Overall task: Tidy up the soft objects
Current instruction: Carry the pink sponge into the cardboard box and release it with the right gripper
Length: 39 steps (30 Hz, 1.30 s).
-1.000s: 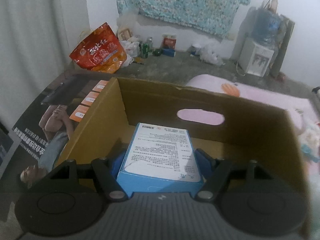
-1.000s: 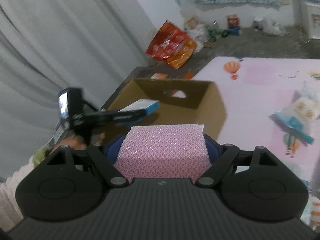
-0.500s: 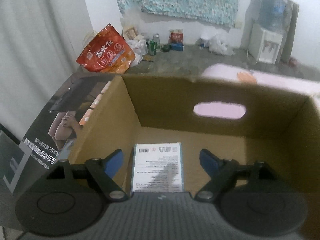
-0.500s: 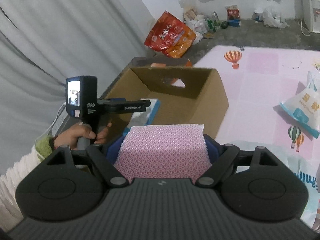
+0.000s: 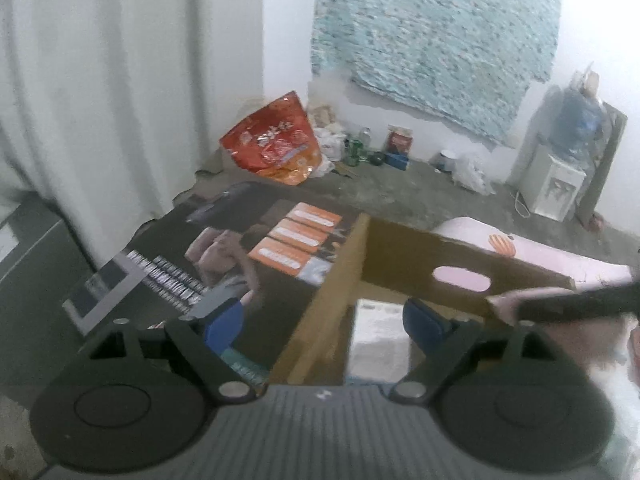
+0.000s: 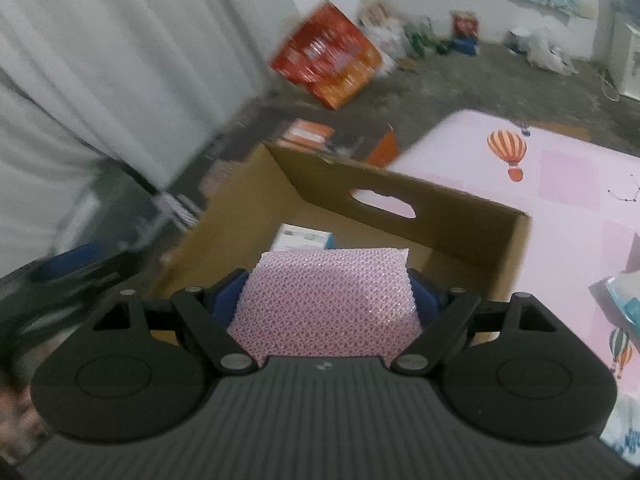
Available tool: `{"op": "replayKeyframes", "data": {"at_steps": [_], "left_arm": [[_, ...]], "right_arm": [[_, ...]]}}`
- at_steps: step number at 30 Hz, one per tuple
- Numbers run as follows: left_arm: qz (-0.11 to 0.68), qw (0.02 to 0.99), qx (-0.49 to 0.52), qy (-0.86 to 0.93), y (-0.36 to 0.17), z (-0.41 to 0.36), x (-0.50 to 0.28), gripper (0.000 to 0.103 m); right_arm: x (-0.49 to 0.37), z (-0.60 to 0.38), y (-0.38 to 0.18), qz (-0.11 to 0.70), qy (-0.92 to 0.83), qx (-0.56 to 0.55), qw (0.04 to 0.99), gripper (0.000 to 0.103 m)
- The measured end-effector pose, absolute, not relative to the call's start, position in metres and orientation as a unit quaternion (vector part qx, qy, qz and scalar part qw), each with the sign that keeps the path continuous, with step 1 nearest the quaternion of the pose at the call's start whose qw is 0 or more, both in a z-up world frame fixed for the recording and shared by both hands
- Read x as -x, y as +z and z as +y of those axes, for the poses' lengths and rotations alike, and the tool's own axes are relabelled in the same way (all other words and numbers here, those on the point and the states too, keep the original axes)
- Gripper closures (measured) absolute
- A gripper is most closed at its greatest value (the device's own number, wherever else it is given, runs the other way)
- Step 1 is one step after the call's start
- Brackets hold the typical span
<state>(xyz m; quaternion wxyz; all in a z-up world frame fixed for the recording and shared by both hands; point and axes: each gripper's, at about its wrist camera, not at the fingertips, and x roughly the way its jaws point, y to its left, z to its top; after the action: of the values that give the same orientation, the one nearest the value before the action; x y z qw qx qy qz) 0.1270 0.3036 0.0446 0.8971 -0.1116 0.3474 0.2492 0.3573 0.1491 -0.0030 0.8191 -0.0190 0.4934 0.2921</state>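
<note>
The right gripper [image 6: 332,296] has its blue fingers [image 6: 230,298] squeezed tight on a pink sponge [image 6: 326,304] with a bumpy, sparkly net pattern. The sponge fills the whole gap between the fingers. It hangs just over the near edge of a brown cardboard box [image 6: 472,236], not yet down inside.

Inside the box, a blue and white packet [image 6: 302,238] lies flat on the bottom, close to the left wall. Its white label faces up. The far wall of the box has an oval handle hole [image 6: 382,202].

The left gripper [image 5: 324,322] is wide open and holds nothing. One blue finger [image 5: 222,322] sits out over a dark printed poster [image 5: 248,256] on the floor, and the other hangs over the box. The left wall of the box [image 5: 320,320] runs right between them. The white packet [image 5: 376,336] shows down inside, blurry from here. The tip of the other gripper [image 5: 560,300] pokes in from the right, over the box rim.

The box stands on the floor, partly on the poster, with a pink play mat [image 6: 560,176] showing hot-air balloons just beside it. A big red snack bag [image 5: 276,146] leans by the white curtain [image 5: 120,80] in the corner. A water dispenser [image 5: 556,180] stands by the far wall, under a blue-green patterned cloth [image 5: 432,40].
</note>
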Motion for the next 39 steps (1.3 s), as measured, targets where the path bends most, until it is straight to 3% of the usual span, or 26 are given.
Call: {"op": "replayKeyframes", "data": {"at_steps": [10,13,21,31,39], "left_arm": [[0.337,0.894,0.115,0.271,0.038,0.319,-0.085,0.015],[0.339,0.893,0.12,0.271,0.034,0.322,-0.083,0.015],[0.326,0.896,0.129,0.272,0.032,0.327,-0.074,0.015],[0.307,0.894,0.135,0.298,0.038,0.341,-0.058,0.015],[0.31,0.894,0.134,0.294,0.035,0.339,-0.055,0.015]], "right_arm": [[-0.396,0.219,-0.108,0.533,0.206,0.062,0.819,0.018],[-0.399,0.224,-0.123,0.541,0.202,0.051,0.815,0.012],[-0.383,0.2,-0.095,0.512,0.303,-0.04,0.803,0.01],[-0.343,0.205,-0.088,0.519,0.346,0.061,0.779,0.032],[-0.359,0.174,-0.085,0.5,0.313,0.0,0.808,0.032]]}}
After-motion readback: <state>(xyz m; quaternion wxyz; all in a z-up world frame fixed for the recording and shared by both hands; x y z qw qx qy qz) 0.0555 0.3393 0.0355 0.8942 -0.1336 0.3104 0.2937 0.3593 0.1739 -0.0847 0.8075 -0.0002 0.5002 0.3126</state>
